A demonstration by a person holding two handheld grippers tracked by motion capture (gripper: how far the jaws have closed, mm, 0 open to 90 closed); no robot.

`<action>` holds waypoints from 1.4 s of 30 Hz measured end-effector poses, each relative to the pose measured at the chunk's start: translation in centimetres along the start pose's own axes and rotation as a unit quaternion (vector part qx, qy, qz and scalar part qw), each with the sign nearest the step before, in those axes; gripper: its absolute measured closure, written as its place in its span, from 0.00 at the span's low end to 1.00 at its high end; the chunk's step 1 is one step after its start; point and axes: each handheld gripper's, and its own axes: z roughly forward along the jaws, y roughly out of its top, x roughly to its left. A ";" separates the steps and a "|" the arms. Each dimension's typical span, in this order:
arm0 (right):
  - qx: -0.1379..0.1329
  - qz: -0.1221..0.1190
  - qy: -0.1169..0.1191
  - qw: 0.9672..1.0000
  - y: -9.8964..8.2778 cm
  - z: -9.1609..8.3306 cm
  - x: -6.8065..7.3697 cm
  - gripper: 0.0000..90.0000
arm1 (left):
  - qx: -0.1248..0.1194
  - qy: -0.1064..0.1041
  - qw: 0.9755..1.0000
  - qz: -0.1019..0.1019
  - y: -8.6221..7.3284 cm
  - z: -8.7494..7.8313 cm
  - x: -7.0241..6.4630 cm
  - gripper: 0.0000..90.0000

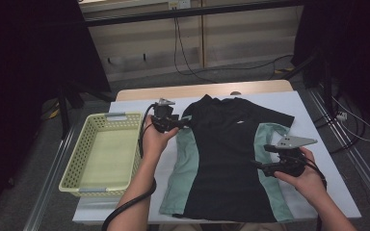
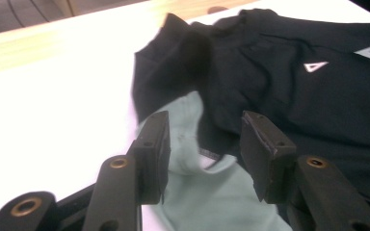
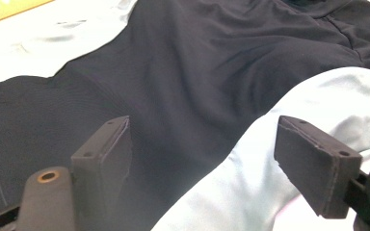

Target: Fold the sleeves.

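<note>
while jaws gape, shirt [image 2: 289,86] lies beneath

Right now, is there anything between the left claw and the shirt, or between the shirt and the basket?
Nothing visible. The left claw is open right at the shirt sleeve. The basket stands directly left of the shirt, with bare table between.

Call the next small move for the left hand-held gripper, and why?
Probably ease the left hand-held gripper forward and down, then close on the shirt at its sleeve: the jaws stand open with nothing pinched, the mint-and-black sleeve edge lying just beyond them. The right hand-held gripper hovers open over the other side panel.
</note>
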 end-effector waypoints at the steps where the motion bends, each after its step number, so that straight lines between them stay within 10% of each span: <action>1: 0.000 0.001 -0.001 1.000 0.0 0.0 0.0 0.24 | 0.002 0.004 1.000 -0.003 0.0 0.1 0.2 0.61; 9: 0.000 0.004 0.000 1.000 -0.1 0.0 -0.3 0.24 | 0.012 -0.002 1.000 -0.011 -0.5 3.0 0.2 0.61; 16: 0.002 0.004 -0.002 1.000 -0.4 -0.2 -0.5 0.24 | 0.024 0.000 1.000 0.009 -0.6 3.5 -0.5 0.96; 25: 0.000 0.006 -0.005 1.000 -0.4 -0.4 -0.6 0.24 | 0.014 -0.028 0.999 0.037 -0.6 1.0 -1.2 0.96; 42: 0.002 0.003 -0.005 1.000 -0.4 -0.4 -0.4 0.24 | 0.018 -0.050 0.998 0.027 -3.5 1.1 -2.2 0.96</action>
